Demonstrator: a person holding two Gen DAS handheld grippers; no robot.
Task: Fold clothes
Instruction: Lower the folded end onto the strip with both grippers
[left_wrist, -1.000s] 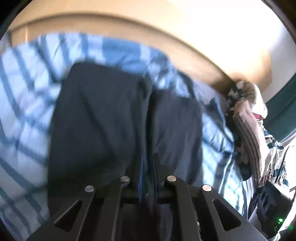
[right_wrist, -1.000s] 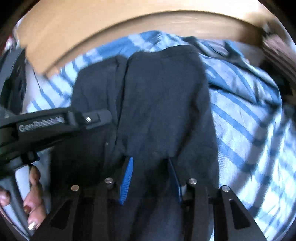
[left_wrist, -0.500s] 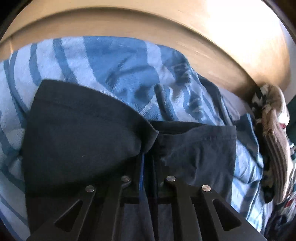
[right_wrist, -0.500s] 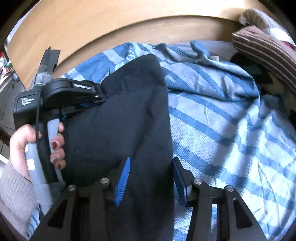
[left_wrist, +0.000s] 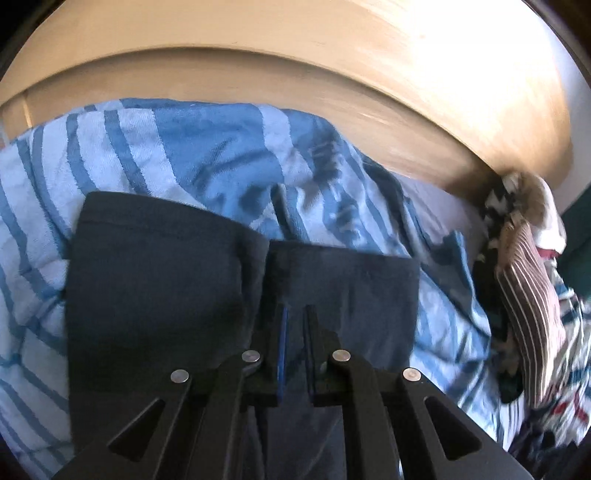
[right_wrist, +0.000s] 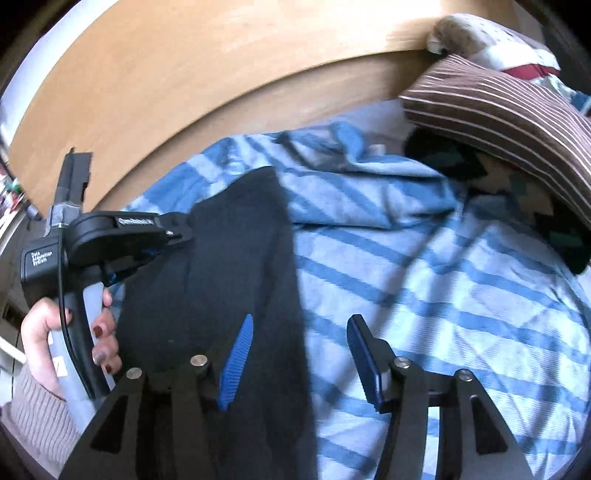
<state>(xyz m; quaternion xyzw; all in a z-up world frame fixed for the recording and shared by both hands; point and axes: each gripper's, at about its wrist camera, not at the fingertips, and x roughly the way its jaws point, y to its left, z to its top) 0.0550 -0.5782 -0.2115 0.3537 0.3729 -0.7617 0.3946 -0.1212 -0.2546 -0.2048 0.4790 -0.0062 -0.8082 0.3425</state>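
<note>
Dark navy garment (left_wrist: 155, 295) lies mid-frame on striped blue bedspread (left_wrist: 207, 155). Left claw (left_wrist: 294, 325) narrow, pinching its fold; right claw (right_wrist: 299, 354) has just been opening, wide, pads clear of cloth. Risk: one-sided hold drags fold askew.

Garment (left_wrist: 155, 295) lies on the blanket (left_wrist: 207, 155) across the bed, headboard (left_wrist: 332, 74) behind, pillow (right_wrist: 509, 107) off right.
</note>
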